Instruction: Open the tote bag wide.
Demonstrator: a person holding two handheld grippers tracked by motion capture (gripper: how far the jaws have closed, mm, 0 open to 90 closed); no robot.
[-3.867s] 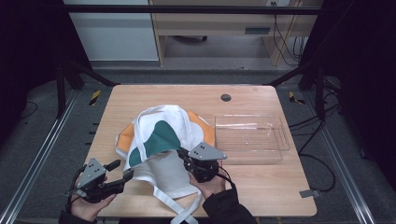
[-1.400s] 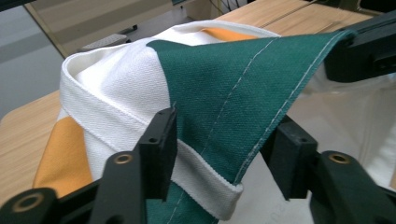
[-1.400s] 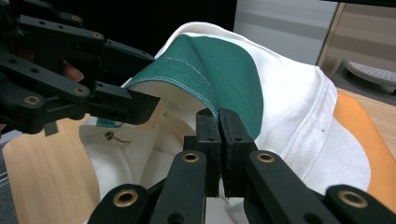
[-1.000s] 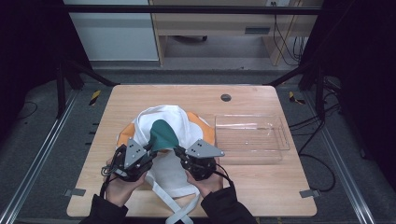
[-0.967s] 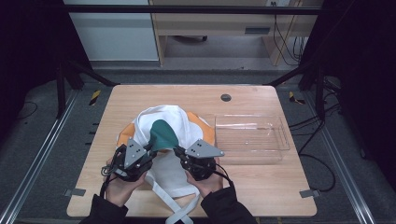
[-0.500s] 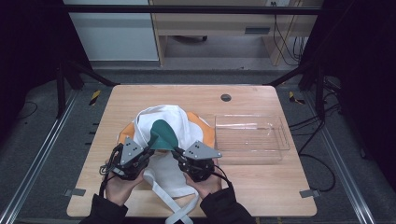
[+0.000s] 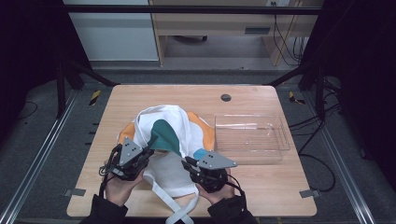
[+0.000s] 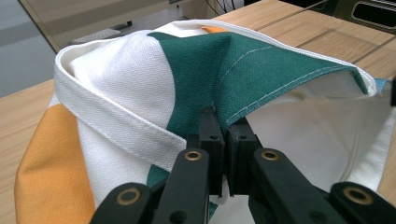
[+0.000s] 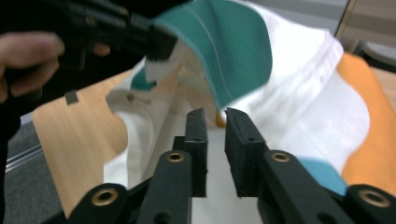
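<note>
Left gripper [image 8: 223, 140]: jaws pinched shut on the stitched green hem of the cloth bag [image 7: 163, 140], lifting that edge into a peak. Right gripper [image 9: 217, 135]: jaws parted, nothing between them, poised just short of the white inner layer at the bag mouth. Bag lies mid-surface, just beside the clear tray [image 7: 250, 137], on the person's left of it. Likely light, limp canvas; hems and straps look the firmest hold. Long axis runs near-to-far, mouth and straps toward the person.
</note>
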